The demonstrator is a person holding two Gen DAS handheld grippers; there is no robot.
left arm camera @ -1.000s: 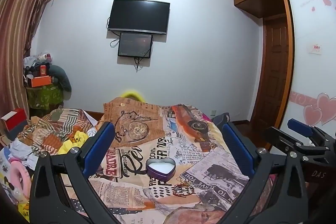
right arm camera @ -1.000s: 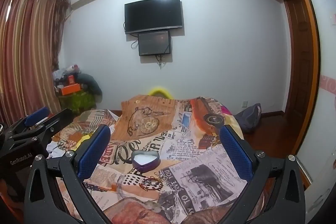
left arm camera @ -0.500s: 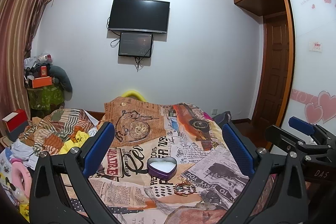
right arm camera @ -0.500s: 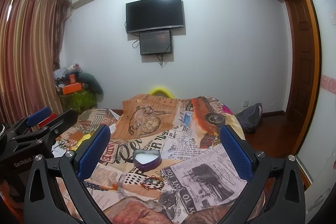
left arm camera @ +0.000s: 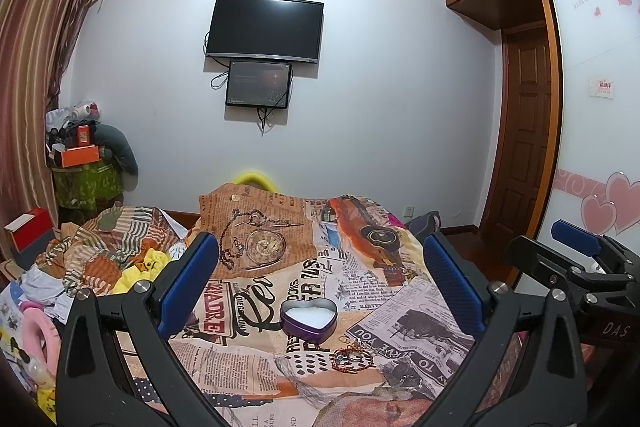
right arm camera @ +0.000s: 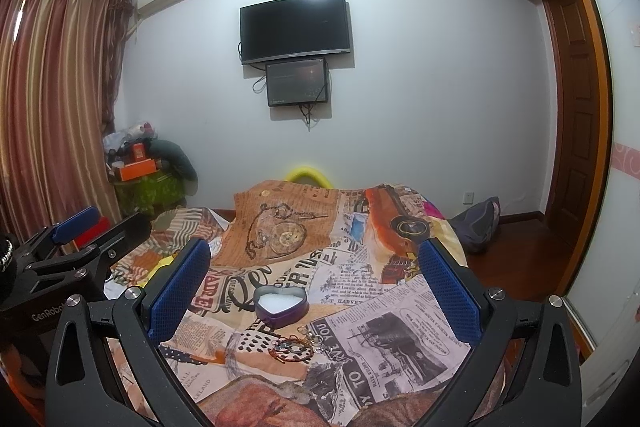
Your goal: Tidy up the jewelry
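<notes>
Both your grippers spread wide, empty. Bracelet [right arm camera: 289,348] lies low, centred before right gripper [right arm camera: 314,287], just below heart tin [right arm camera: 281,305]; from left gripper [left arm camera: 320,281] it sits right of centre. Right nearer.

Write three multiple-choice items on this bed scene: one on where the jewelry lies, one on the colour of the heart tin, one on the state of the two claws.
1. Where does the jewelry pile lie?
A. inside the tin
B. on the bedspread beside the tin, on its near side
C. on the floor

2. What colour is the wall of the heart tin?
A. purple
B. green
C. yellow

3. How do the left claw and right claw stand?
A. both shut on jewelry
B. one open, one shut
C. both open and empty

Answers: 1 B, the pile rests on the bedspread just outside the tin; 2 A, its side shows purple around a white lining; 3 C, wide gaps show between the blue pads.
</notes>
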